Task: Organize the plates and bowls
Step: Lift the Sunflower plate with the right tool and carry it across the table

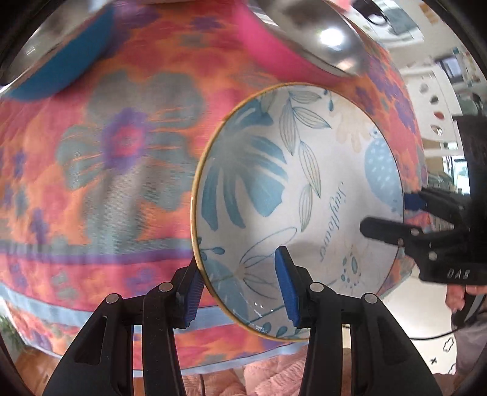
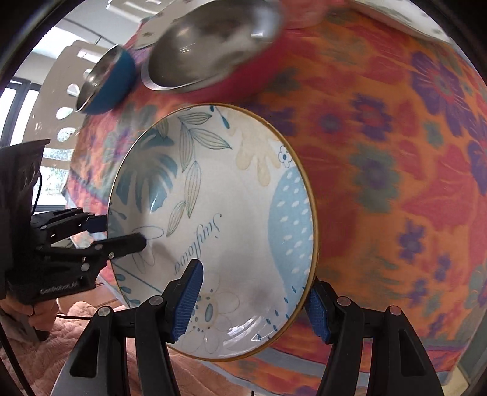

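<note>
A white ceramic plate with blue leaf print and a gold rim [image 1: 304, 189] is held tilted above the flowered tablecloth, gripped from both sides. My left gripper [image 1: 240, 289] is shut on its near rim, one pad inside and one outside. My right gripper [image 2: 254, 301] is shut on the opposite rim of the same plate [image 2: 219, 219]. Each gripper shows in the other's view: the right gripper [image 1: 386, 216] and the left gripper [image 2: 121, 234]. A steel bowl with a pink outside [image 2: 210, 45] and a steel bowl with a blue outside [image 2: 106, 79] stand further back on the table.
The table is covered by an orange, red and purple flowered cloth [image 1: 106, 182]. Part of another white dish [image 2: 404, 18] shows at the far edge. A pink quilted fabric [image 1: 268, 374] lies below the table's edge. A white perforated screen [image 2: 67, 91] stands behind.
</note>
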The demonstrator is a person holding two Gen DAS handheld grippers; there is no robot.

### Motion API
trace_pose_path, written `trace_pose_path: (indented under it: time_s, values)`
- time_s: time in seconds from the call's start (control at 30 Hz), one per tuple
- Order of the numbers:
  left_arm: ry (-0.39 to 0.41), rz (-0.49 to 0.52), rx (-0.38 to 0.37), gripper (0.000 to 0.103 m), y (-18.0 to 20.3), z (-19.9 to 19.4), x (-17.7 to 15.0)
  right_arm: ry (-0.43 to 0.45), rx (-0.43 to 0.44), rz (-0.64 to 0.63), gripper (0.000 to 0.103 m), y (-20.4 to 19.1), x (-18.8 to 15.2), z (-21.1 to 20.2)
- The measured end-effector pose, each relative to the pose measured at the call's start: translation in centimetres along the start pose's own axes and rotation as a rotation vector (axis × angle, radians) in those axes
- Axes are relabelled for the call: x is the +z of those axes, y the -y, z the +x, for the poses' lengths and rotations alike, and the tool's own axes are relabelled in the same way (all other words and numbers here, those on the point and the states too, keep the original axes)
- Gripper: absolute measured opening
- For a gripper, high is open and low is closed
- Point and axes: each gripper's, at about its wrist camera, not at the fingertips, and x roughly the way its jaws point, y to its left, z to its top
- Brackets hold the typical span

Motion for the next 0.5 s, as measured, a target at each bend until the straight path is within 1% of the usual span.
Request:
trace_pose_path:
  time_s: [0.07, 0.2, 0.3, 0.37, 0.4, 0.43, 0.5]
  values:
    - [0.012, -0.021, 0.005, 0.041, -1.3, -0.5, 0.3, 0.000, 0.005, -0.010, 0.062, -1.5, 0.2, 0.5]
    - [0.039, -0.075, 0.025, 0.041, -4.7, -1.8, -0.2, -0.007, 0.034, -0.031, 0.062, -4.5, 1.3, 1.7]
    - [0.050, -0.075, 0.050, 0.041, -7.1, -2.8, -0.9, -0.015, 0.037, -0.056, 0.062, -6.7, 2.1, 2.4]
    - [0.053, -0.075, 0.064, 0.041, -7.6, -3.0, -1.1, -0.021, 0.039, -0.069, 0.062, -7.7, 2.6, 2.7]
    - [0.056, -0.084, 0.065, 0.041, -8.2, -3.2, -1.3, -0.022, 0.043, -0.072, 0.062, -8.3, 2.8, 2.7]
    - [0.056, -0.089, 0.062, 0.041, -9.9, -4.3, -2.0, -0.024, 0.044, -0.072, 0.062, -8.8, 3.0, 2.8]
    - [0.054, -0.105, 0.062, 0.041, -10.7, -4.4, -2.3, -0.033, 0.035, -0.097, 0.062, -9.7, 3.2, 3.0]
